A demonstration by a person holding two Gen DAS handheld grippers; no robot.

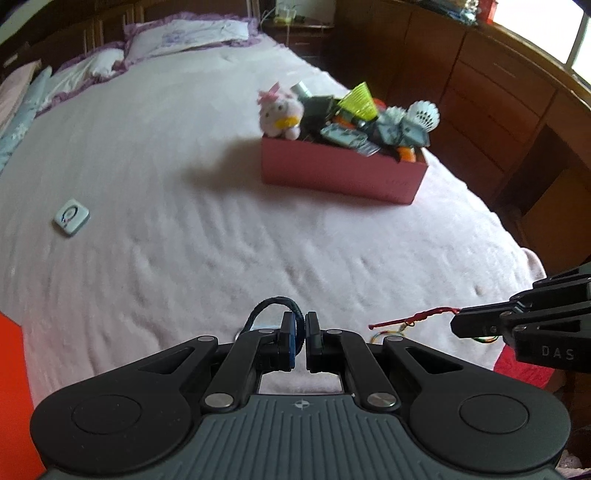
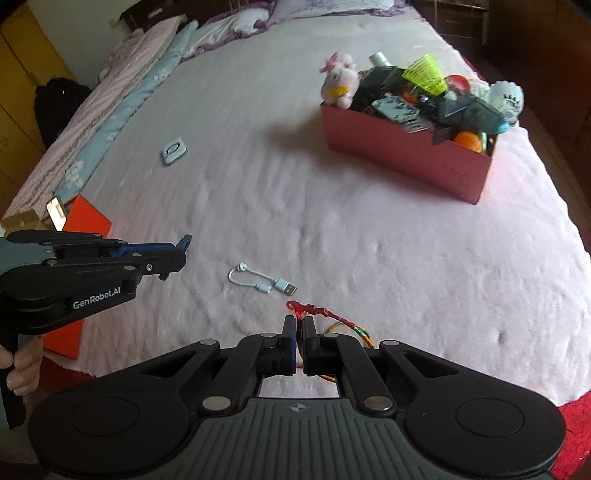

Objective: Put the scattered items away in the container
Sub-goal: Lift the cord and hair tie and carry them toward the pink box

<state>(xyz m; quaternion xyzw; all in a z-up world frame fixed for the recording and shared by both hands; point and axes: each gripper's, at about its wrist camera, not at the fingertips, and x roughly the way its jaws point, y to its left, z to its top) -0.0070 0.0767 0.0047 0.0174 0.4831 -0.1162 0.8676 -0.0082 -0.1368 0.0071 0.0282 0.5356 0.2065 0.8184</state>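
A pink box (image 1: 340,173) stands on the bed, also in the right wrist view (image 2: 402,155), heaped with items, a pink plush toy (image 1: 280,112) at its left end. My left gripper (image 1: 300,321) is shut on a dark blue cord loop (image 1: 273,304), held above the bed; it shows from the side in the right wrist view (image 2: 173,254). My right gripper (image 2: 299,325) is shut on a red-and-coloured string bracelet (image 2: 321,312), also seen in the left wrist view (image 1: 417,317). A short white USB cable (image 2: 258,280) and a small white square device (image 2: 173,150) lie loose on the bed.
An orange box (image 2: 79,225) sits at the bed's near left edge. Pillows (image 1: 184,33) and folded quilts (image 2: 122,96) lie at the far end and left side. Wooden cabinets (image 1: 480,85) run along the right of the bed.
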